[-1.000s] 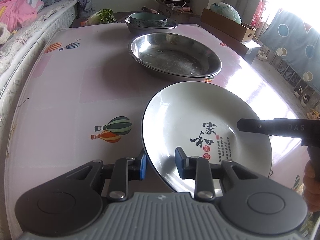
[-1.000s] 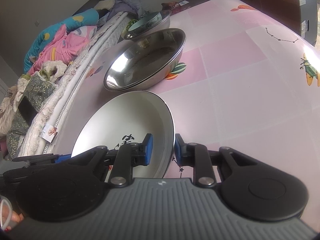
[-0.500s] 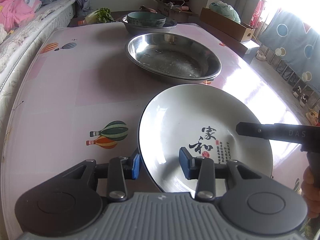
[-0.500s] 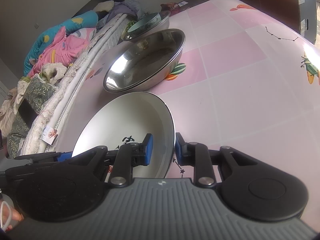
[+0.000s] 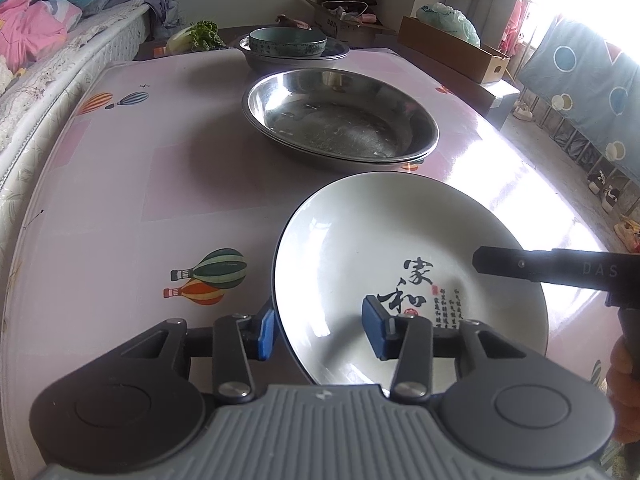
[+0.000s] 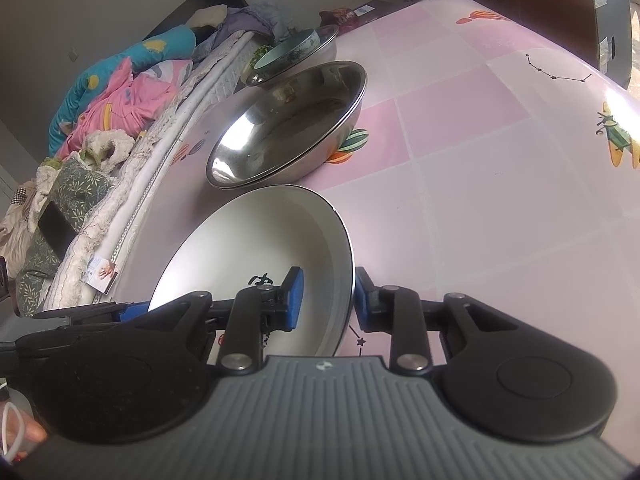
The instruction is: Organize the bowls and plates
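Note:
A white plate with black calligraphy (image 5: 372, 248) lies on the pink table, near its front; it also shows in the right wrist view (image 6: 264, 248). My left gripper (image 5: 322, 330) is open, its blue pads standing wide on either side of the plate's left rim, clear of it. My right gripper (image 6: 328, 298) straddles the plate's right rim with a gap at the inner pad, so it is open. A large steel basin (image 5: 340, 120) sits behind the plate. Farther back a teal bowl (image 5: 287, 40) rests in another steel basin (image 5: 256, 60).
A bed with bedding (image 5: 36, 40) runs along the table's left side. Cardboard boxes (image 5: 452, 46) stand beyond the far right corner. Greens (image 5: 198, 36) lie past the table's far edge. The tablecloth (image 6: 500, 184) stretches to the right of the plate.
My left gripper has opened wider and let go of the plate's left rim. The right gripper's pads have also parted slightly. The plate stays in place.

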`<state>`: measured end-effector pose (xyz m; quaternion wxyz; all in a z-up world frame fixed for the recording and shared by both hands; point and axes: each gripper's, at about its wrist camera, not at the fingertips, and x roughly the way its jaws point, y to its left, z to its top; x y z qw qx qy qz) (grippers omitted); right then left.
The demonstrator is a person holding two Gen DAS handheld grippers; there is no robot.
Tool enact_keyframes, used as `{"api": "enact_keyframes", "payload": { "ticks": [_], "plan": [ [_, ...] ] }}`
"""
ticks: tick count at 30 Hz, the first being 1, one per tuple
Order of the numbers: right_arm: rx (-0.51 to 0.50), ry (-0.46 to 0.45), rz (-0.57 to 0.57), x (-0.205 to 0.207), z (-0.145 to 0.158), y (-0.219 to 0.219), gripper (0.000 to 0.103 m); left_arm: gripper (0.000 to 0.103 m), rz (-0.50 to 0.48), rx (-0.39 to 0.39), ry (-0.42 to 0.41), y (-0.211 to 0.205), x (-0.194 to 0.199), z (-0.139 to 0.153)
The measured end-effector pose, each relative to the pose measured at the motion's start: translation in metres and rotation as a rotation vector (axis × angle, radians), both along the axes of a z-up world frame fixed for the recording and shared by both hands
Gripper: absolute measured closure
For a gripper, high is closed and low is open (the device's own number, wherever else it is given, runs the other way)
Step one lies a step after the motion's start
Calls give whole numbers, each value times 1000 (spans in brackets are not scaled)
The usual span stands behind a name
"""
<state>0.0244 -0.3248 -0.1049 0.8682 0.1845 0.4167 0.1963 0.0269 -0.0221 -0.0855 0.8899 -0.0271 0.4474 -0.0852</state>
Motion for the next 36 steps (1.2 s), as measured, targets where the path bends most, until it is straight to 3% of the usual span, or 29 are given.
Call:
{"api": "enact_keyframes", "payload": {
  "ticks": [10, 13, 36],
  "plan": [
    [-33, -46, 7, -4, -2, 4, 77, 51, -6, 7, -10, -4, 0, -2],
    [-28, -44, 6, -4, -1, 5, 73, 50, 0, 7, -12, -5, 0, -2],
    [-41, -11, -20, -2, 4, 5, 72, 51, 25, -18, 6, -5, 1, 1]
  ]
}}
